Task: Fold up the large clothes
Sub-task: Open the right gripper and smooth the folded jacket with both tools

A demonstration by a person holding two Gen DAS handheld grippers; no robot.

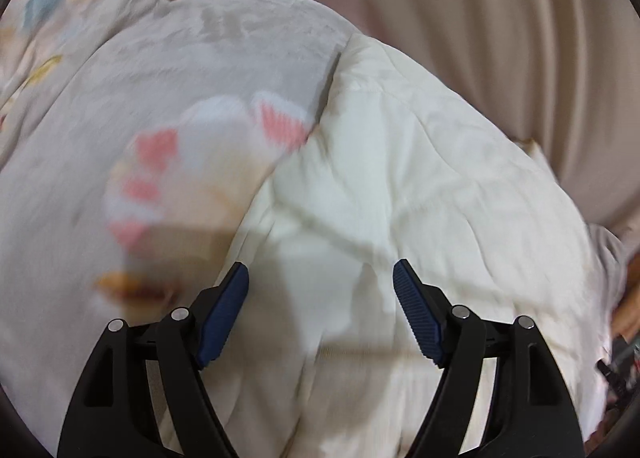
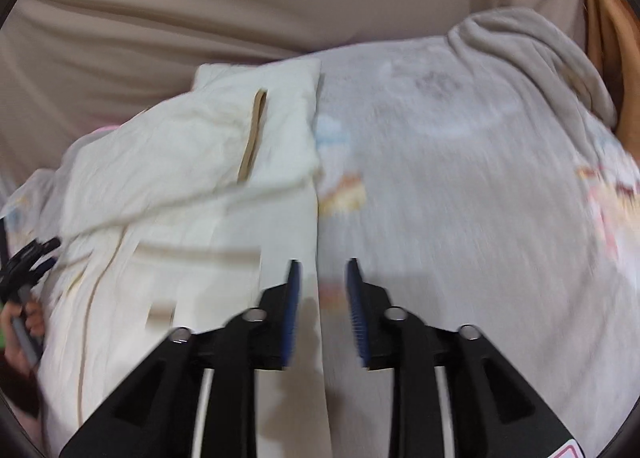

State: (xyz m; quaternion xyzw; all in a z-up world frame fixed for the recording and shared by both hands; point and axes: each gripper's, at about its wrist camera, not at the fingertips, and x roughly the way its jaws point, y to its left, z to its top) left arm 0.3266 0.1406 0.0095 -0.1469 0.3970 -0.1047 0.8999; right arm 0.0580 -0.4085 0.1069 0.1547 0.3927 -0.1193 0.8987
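Left wrist view is showing the left claw point(image 1: 321, 278) gaping wide above the cream garment point(image 1: 400, 178), which is lying beside a grey printed blanket point(image 1: 180, 78). The right claw point(image 2: 322, 274) is hovering narrowly parted, empty, over their shared edge.

No text, label, brand or number can be read in either view. The garment point(image 1: 168, 106) carries only blurred cartoon prints point(image 1: 160, 174), and a red-edged sticker point(image 2: 570, 450) at the frame's lower right corner shows no legible writing.

Left gripper point(image 1: 321, 278) hangs with jaws spread wide, gripping nothing; right gripper point(image 2: 323, 276) points forward, its blue pads point(image 2: 293, 310) parted by a narrower gap.
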